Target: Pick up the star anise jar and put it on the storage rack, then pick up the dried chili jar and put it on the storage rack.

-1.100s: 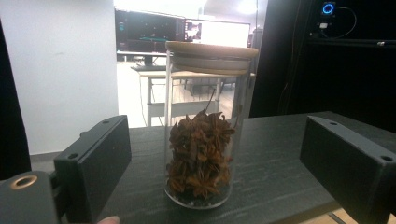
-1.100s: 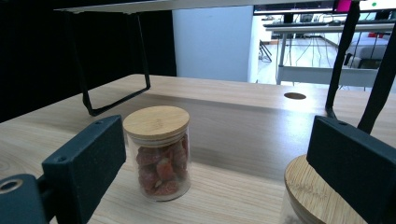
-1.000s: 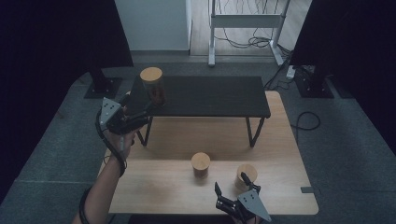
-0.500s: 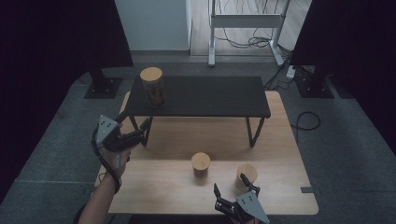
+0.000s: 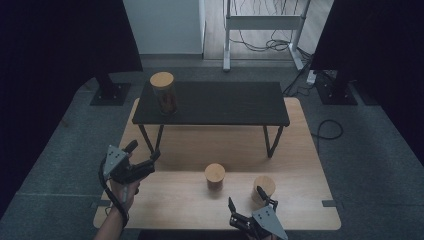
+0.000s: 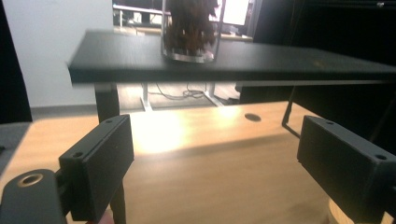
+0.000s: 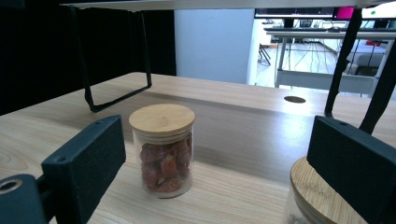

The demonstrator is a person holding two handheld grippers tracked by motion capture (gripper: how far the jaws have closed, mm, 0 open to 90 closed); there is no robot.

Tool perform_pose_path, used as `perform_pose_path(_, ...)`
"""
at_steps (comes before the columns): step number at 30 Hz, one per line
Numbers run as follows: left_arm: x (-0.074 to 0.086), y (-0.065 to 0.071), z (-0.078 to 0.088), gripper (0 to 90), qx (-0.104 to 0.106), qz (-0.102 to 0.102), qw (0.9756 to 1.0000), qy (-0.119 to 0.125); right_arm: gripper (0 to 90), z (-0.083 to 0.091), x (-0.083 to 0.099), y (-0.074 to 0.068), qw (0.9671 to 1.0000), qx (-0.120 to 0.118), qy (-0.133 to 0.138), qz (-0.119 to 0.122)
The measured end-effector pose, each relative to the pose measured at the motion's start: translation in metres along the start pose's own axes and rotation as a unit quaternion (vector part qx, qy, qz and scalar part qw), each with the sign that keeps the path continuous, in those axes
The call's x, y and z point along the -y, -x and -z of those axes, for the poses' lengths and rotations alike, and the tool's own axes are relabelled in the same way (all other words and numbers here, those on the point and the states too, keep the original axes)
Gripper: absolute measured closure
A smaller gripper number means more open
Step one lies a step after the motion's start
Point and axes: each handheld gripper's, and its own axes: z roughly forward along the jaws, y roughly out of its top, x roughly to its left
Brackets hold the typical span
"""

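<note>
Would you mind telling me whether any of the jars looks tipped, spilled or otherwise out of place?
Nothing stands out. The tall jar stands upright on the black shelf, and both small jars sit upright on the wooden table, lids on, with no spillage.

A long, light wooden tabletop point(image 5: 300, 150) stands on a grey carpeted floor point(image 5: 380, 165). On its far half sits a low black rectangular bench with thin black metal legs point(image 5: 225, 102), spanning most of the table's width. A tall clear glass jar with a round wooden lid point(image 5: 163, 92), holding dark reddish-brown pieces, stands upright at the bench's left end. On the near half of the wood stand two shorter jars, close but apart: a clear glass jar with a wooden lid and red chunks inside point(image 5: 215, 176), and to its right another wooden-lidded jar point(image 5: 264, 188). A small round hole point(image 7: 294, 99) is cut in the tabletop.
</note>
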Motion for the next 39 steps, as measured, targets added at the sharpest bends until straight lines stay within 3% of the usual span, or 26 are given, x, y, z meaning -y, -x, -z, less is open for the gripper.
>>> perform_pose_path(5, 0.013, 0.0, 0.002, 10.7, 0.004, 0.016, 0.9996, -0.025, 3.6, 0.001, -0.001, 0.001, 1.0, -0.004, 0.0, -0.005)
perform_pose_path(10, 0.019, 0.001, -0.001, 11.0, 0.005, 0.012, 0.9985, -0.054, 3.4, 0.001, -0.001, 0.0, 1.0, -0.009, -0.002, 0.002)
perform_pose_path(15, 0.028, 0.001, -0.002, 9.7, 0.012, 0.011, 0.9981, -0.059, 3.2, 0.001, 0.0, -0.001, 1.0, -0.006, 0.002, 0.002)
perform_pose_path(29, 0.039, -0.006, -0.006, 8.0, 0.03, 0.035, 0.996, -0.076, 2.5, -0.007, -0.005, -0.003, 0.9997, -0.022, -0.013, 0.0)
perform_pose_path(39, 0.038, -0.014, -0.002, 8.0, 0.034, 0.059, 0.995, -0.073, 0.0, -0.013, -0.015, -0.016, 0.9993, -0.016, -0.033, 0.006)
